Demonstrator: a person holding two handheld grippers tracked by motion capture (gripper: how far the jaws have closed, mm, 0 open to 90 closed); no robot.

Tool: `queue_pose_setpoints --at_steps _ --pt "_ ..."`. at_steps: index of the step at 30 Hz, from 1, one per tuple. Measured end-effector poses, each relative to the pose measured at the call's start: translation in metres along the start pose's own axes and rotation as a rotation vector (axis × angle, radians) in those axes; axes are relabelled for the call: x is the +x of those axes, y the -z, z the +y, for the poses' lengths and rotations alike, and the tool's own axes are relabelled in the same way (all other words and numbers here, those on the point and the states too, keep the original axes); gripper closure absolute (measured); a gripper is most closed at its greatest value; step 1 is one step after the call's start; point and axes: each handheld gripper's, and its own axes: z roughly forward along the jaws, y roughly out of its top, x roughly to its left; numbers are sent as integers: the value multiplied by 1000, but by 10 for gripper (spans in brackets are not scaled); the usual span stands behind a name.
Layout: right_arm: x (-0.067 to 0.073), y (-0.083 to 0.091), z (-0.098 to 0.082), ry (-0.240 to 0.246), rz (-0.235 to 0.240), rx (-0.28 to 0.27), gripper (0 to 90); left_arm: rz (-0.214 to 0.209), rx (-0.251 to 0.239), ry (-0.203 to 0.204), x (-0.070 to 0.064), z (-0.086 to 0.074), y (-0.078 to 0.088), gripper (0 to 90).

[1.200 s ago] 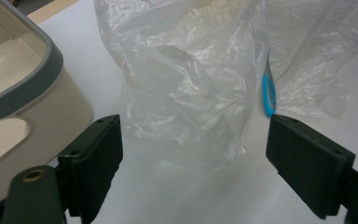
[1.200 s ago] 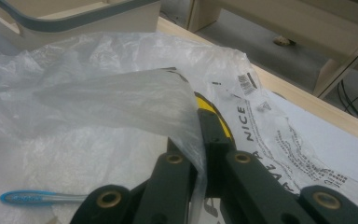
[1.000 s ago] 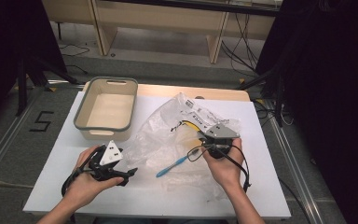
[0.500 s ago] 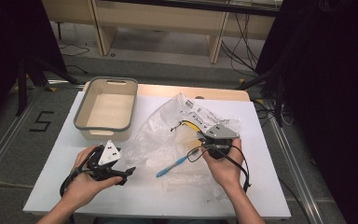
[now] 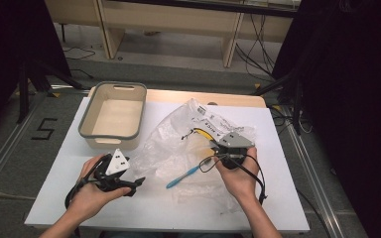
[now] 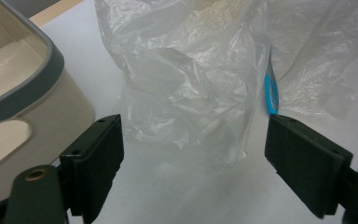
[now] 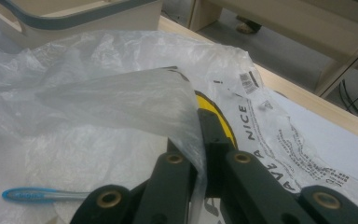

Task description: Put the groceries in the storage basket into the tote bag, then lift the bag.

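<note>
A crumpled clear plastic bag (image 5: pixel 178 148) with black print lies in the middle of the white table (image 5: pixel 287 198). My right gripper (image 5: pixel 218 147), held in the right hand, is shut on a flap of the bag (image 7: pixel 135 100); the film runs down between its closed jaws (image 7: pixel 198 140). Something yellow (image 7: pixel 214 109) shows just beyond those jaws. A blue toothbrush (image 5: pixel 183 176) lies by the bag's near edge (image 7: pixel 32 195). My left gripper (image 5: pixel 138 182) rests low at the bag's left corner. Its jaws (image 6: pixel 193 144) stand wide open with the bag (image 6: pixel 186 93) ahead and the toothbrush (image 6: pixel 271 91) by its right pad.
A beige tub with a grey rim (image 5: pixel 110 134) stands at the back left of the table, close to the left gripper (image 6: pixel 23 88). Beyond the table's far edge are wooden furniture legs and cables on the floor (image 5: pixel 258 54).
</note>
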Motion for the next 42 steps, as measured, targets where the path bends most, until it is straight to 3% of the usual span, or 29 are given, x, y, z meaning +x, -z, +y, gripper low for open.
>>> queue_pose_setpoints --at_steps 42 --pt "-1 0 1 -3 3 -2 900 -14 22 -7 -1 -4 -7 183"
